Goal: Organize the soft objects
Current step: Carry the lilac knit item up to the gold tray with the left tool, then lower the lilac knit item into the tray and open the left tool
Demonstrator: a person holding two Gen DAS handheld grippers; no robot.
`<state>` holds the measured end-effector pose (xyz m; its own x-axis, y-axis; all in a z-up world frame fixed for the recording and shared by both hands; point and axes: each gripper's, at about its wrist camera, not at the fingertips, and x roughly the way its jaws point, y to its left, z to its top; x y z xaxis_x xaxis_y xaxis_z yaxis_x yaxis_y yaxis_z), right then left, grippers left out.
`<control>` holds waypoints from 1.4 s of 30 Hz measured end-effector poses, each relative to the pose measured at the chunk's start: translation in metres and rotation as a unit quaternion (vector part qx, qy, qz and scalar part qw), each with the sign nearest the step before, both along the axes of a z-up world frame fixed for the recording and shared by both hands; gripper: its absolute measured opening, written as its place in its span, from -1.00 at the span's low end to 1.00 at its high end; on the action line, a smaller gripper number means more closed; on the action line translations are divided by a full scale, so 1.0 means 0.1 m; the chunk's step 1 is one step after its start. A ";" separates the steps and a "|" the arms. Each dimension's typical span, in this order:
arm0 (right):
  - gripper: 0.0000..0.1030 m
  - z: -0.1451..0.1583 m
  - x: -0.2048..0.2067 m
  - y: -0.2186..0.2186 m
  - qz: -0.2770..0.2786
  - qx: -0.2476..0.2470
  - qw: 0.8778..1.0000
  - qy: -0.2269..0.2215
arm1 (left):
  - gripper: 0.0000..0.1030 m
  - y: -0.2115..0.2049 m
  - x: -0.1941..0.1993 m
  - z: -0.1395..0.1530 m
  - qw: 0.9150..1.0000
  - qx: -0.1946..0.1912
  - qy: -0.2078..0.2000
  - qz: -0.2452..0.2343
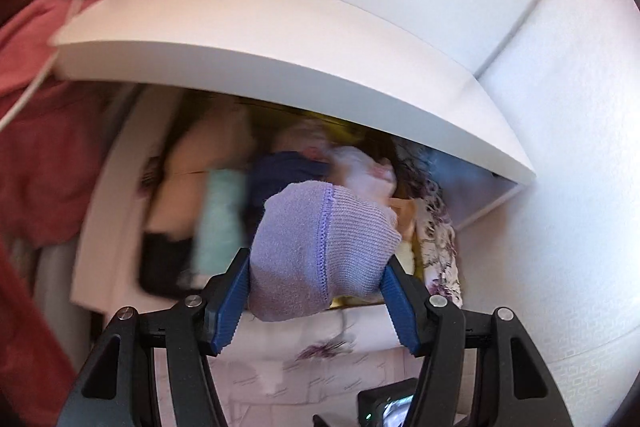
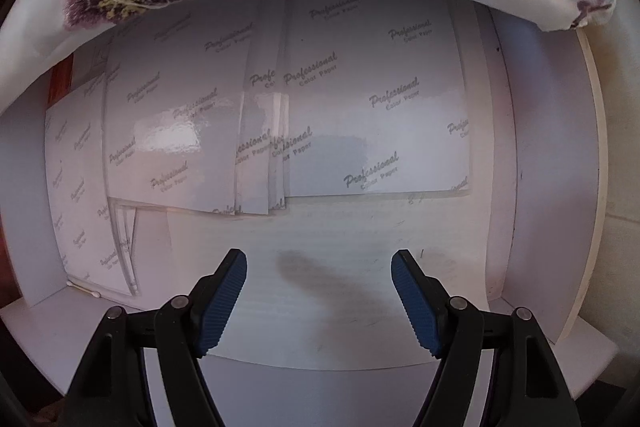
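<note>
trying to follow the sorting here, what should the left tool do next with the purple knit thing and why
Probably carry it on toward the open drawer and lower it there. The left tool is clamped on the lilac knit piece, held above a drawer already filled with folded soft items, below the white shelf. The right tool is open and empty over a bare white surface.

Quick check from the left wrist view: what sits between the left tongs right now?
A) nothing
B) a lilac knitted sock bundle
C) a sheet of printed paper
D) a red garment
B: the blue pads of the left tongs press on both sides of a lilac knitted sock bundle, held above the drawer of clothes.
</note>
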<state>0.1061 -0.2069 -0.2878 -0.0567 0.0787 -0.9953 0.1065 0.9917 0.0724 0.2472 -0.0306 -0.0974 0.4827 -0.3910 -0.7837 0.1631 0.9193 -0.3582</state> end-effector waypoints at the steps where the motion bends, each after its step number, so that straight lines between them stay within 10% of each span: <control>1: 0.47 0.00 0.00 0.00 -0.001 0.002 1.000 0.001 | 0.22 -0.09 0.02 -0.04 1.000 0.010 -0.003 -0.009; 11: 0.47 -0.03 0.01 0.03 -0.004 0.014 1.000 0.000 | 0.27 -0.47 0.23 -0.58 0.997 0.058 0.030 -0.038; 19: 0.47 -0.02 0.01 0.08 -0.001 0.012 1.000 -0.002 | 0.52 -0.36 0.16 -0.44 0.998 0.041 0.016 -0.035; 42: 0.47 0.00 0.02 0.09 0.006 0.008 1.000 -0.003 | 0.38 -0.53 0.15 -0.58 0.998 0.055 0.018 -0.032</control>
<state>0.1077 -0.1977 -0.2874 -0.0520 0.0939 -0.9942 0.0944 0.9916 0.0887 0.2623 -0.0838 -0.1558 0.4302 -0.3302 -0.8402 0.2108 0.9417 -0.2621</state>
